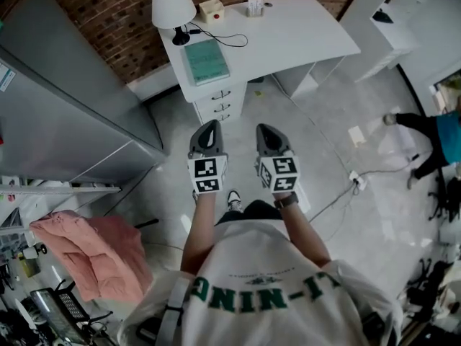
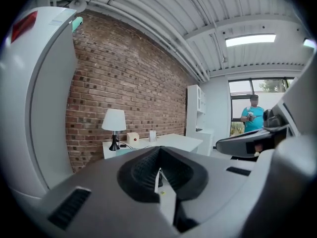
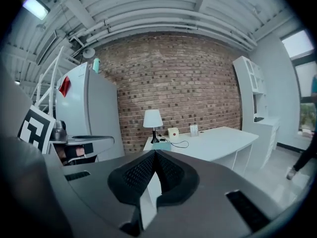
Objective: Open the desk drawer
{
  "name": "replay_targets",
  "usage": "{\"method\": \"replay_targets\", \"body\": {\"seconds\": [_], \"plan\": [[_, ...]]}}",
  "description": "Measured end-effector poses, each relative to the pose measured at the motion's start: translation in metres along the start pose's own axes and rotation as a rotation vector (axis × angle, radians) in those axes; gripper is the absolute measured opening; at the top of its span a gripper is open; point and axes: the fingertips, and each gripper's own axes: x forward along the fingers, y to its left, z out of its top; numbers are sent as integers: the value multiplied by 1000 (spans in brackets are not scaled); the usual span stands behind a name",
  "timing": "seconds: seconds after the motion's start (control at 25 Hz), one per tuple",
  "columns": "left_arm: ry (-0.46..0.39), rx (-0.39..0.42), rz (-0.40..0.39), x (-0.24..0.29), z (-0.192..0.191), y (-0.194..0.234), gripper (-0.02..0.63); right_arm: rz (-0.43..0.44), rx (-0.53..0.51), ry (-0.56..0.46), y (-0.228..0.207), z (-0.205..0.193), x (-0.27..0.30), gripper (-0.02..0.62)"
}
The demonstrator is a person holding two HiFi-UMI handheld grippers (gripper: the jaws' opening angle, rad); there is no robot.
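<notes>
Head view: left claw point(image 1: 208, 126) and right claw point(image 1: 264, 129), both closed and empty, side by side facing the table's point(image 1: 295, 38) drawers point(image 1: 222, 105).

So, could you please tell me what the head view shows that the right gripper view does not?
Only the head view shows the white desk drawers with metal handles and the crumpled pink cloth. Only the right gripper view shows the white ceiling pipes and a bright ceiling light. Both show the white curved desk, the white table lamp and the red brick wall.
</notes>
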Motion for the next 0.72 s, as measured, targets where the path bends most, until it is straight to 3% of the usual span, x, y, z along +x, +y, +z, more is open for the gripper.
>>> {"method": "replay_targets", "body": {"seconds": [0.24,0.72], "plan": [[40,-19,24,15,-21,19,0,42,10,8,-2,-9,32,0],[134,-153,55,73,-88,36,0,158,-2,50,-25,-39,114,0]]}}
